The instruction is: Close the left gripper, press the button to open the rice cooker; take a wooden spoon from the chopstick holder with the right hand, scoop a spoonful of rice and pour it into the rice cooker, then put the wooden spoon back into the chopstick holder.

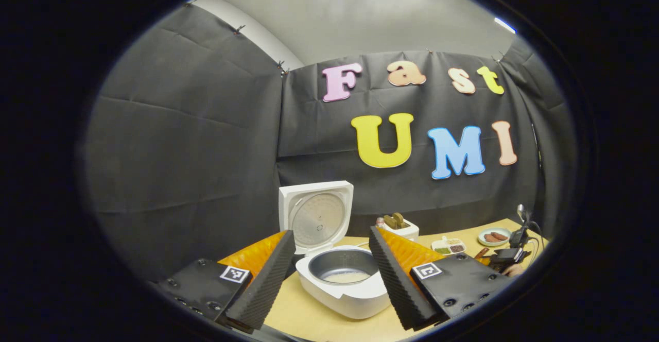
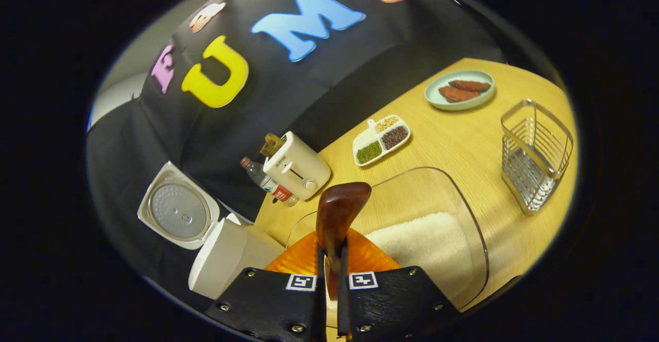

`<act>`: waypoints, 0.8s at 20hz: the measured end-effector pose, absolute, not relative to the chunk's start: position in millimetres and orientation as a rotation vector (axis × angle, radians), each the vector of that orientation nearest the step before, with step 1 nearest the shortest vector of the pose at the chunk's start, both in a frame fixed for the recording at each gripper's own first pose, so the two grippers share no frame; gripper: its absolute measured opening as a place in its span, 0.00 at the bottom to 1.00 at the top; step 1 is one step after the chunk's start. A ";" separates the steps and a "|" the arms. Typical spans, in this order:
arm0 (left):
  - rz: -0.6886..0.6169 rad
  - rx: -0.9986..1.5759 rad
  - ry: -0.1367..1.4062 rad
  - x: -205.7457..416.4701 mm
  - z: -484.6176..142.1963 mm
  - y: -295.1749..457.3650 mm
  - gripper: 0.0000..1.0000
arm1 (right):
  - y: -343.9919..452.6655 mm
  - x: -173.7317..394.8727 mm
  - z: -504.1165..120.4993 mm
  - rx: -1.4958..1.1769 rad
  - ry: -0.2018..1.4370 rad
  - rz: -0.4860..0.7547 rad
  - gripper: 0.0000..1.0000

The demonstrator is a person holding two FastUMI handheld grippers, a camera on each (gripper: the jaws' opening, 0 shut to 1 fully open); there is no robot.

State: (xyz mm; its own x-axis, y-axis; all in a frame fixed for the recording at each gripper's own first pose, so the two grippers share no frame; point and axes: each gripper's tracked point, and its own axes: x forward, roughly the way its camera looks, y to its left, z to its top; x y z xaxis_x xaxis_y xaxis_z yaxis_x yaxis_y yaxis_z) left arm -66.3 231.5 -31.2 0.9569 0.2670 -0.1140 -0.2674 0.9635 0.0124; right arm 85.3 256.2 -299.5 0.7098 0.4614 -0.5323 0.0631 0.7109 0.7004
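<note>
Right gripper (image 2: 332, 275): fingers clamped on the handle of the wooden spoon (image 2: 337, 213), its bowl raised over the clear rice container (image 2: 466, 218).
Left gripper (image 1: 332, 275): fingers spread wide, holding nothing, aimed at the rice cooker (image 1: 342, 285).
Done: lid up; white rice already lies in the cooker's pot; spoon out of the chopstick holder (image 2: 535, 156).
Left: whether this spoon bowl is loaded I cannot tell; judging by the empty wire holder, returning the spoon remains.
Pose: right gripper tilted, cooker to its left, holder well apart at right.
</note>
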 end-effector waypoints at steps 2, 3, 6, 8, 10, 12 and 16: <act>0.271 -0.002 0.115 -66.0 -29.6 231.6 0.98 | 246.3 84.0 -298.2 0.814 0.769 0.222 0.08; 0.269 0.001 0.115 -65.6 -29.4 230.9 0.98 | 241.0 83.5 -296.4 0.831 0.770 0.216 0.08; 0.263 0.007 0.112 -63.1 -26.3 228.2 0.97 | 226.9 81.9 -286.5 0.897 0.757 0.197 0.09; 0.256 0.001 0.111 -62.7 -25.7 223.9 0.97 | 218.4 85.7 -276.7 0.967 0.743 0.183 0.09; 0.251 -0.001 0.109 -60.8 -26.0 221.1 0.97 | 212.0 89.2 -265.5 1.037 0.729 0.176 0.09; 0.250 0.008 0.100 -59.5 -22.3 221.2 0.98 | 208.3 93.0 -254.6 1.101 0.714 0.174 0.09; 0.254 -0.008 0.087 -60.3 -22.4 224.1 0.97 | 217.7 94.8 -229.0 1.212 0.711 0.210 0.09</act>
